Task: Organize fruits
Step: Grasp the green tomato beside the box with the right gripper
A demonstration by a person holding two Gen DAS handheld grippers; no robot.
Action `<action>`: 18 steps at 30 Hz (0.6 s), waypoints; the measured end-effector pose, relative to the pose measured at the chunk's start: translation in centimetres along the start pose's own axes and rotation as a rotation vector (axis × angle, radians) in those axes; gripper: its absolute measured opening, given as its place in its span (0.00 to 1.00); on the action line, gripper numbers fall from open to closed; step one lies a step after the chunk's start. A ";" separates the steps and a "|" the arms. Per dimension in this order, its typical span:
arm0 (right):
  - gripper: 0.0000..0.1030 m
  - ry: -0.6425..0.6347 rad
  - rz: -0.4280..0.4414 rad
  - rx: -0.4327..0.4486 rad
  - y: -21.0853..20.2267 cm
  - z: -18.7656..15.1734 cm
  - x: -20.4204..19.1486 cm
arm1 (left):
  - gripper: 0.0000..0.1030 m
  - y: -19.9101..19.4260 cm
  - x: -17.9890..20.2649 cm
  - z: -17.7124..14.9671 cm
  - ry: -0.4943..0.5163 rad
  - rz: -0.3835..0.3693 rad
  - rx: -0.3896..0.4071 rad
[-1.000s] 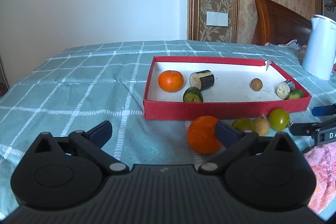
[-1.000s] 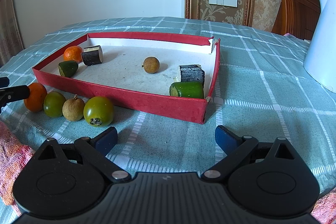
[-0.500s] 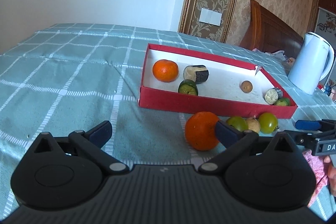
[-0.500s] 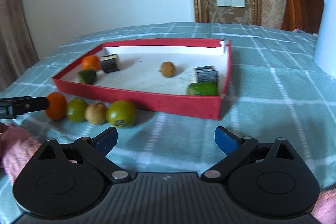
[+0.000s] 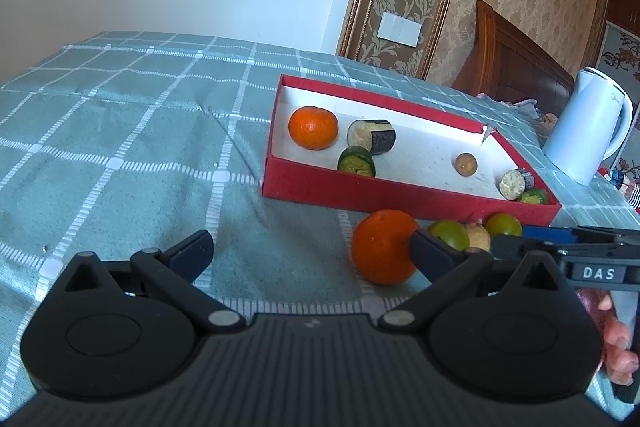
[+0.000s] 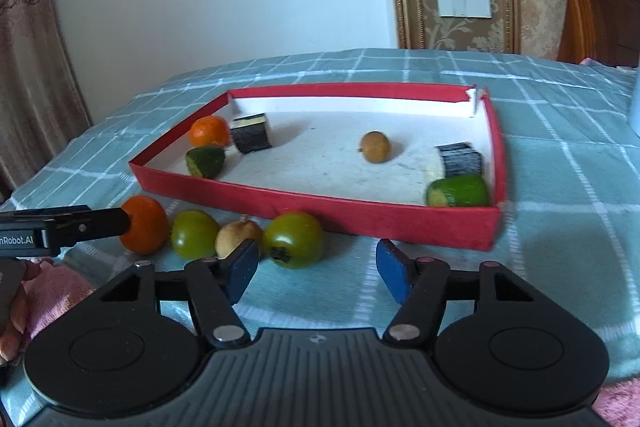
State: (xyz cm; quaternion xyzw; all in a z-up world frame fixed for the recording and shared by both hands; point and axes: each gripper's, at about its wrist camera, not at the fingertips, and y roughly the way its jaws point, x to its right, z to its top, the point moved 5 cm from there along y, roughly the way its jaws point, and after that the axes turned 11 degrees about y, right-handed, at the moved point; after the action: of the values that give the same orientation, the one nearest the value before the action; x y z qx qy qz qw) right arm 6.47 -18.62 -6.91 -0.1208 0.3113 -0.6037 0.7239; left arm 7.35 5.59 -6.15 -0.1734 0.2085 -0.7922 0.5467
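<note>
A red box (image 5: 400,199) (image 6: 320,209) on the green checked cloth holds an orange (image 5: 314,127), cut eggplant and cucumber pieces and a longan (image 6: 375,146). In front of it lie a row: an orange (image 5: 382,247) (image 6: 145,225), a green tomato (image 6: 194,233), a longan (image 6: 236,235) and another green tomato (image 6: 294,239). My left gripper (image 5: 312,253) is open, its right finger against the loose orange's side. My right gripper (image 6: 318,273) is closing with nothing pressed; the right-hand green tomato sits just beyond its left finger.
A white kettle (image 5: 588,131) stands right of the box. A pink cloth (image 6: 52,299) lies at the near edge by a person's hand (image 5: 616,347). A wooden headboard (image 5: 516,63) and a wall rise behind the table.
The right gripper's jaws have narrowed to about half and it has shifted toward the row of fruit. The left gripper's view has rolled, so the table now looks tilted.
</note>
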 end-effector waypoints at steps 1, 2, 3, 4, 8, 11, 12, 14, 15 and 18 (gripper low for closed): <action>0.61 -0.001 0.001 0.010 0.0 0.1 -0.1 | 1.00 0.0 0.1 0.0 0.001 0.000 0.000; 0.56 -0.003 0.006 0.014 0.0 0.2 -0.3 | 1.00 0.0 0.0 0.0 0.000 -0.001 0.000; 0.49 -0.002 0.012 0.016 0.1 0.3 -0.4 | 1.00 0.0 0.0 -0.1 -0.001 -0.003 -0.001; 0.47 0.001 0.016 0.012 0.2 0.4 -0.6 | 1.00 0.0 0.1 -0.1 -0.001 -0.003 -0.001; 0.38 0.026 0.025 -0.016 0.7 0.2 -0.1 | 1.00 0.0 0.1 -0.1 -0.005 -0.003 -0.001; 0.35 0.046 0.031 -0.015 0.7 0.3 0.1 | 1.00 0.0 0.0 -0.1 -0.005 -0.003 -0.001; 0.32 0.053 0.041 -0.015 0.6 0.2 0.1 | 1.00 0.0 0.0 -0.1 -0.006 -0.002 -0.001; 0.32 0.049 0.037 -0.010 0.5 0.1 0.1 | 1.00 0.1 0.0 -0.1 -0.006 -0.003 -0.001; 0.32 0.042 0.034 -0.006 0.4 0.0 0.0 | 1.00 0.1 0.0 -0.1 -0.006 -0.003 -0.001; 0.32 0.030 0.025 0.004 0.0 -0.3 -0.1 | 1.00 0.1 -0.1 -0.1 -0.008 -0.004 -0.002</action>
State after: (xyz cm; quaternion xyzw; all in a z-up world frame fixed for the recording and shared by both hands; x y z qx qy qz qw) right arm 6.29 -18.42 -7.14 -0.1062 0.3224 -0.5972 0.7267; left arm 7.40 5.65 -6.30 -0.1775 0.2064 -0.7925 0.5458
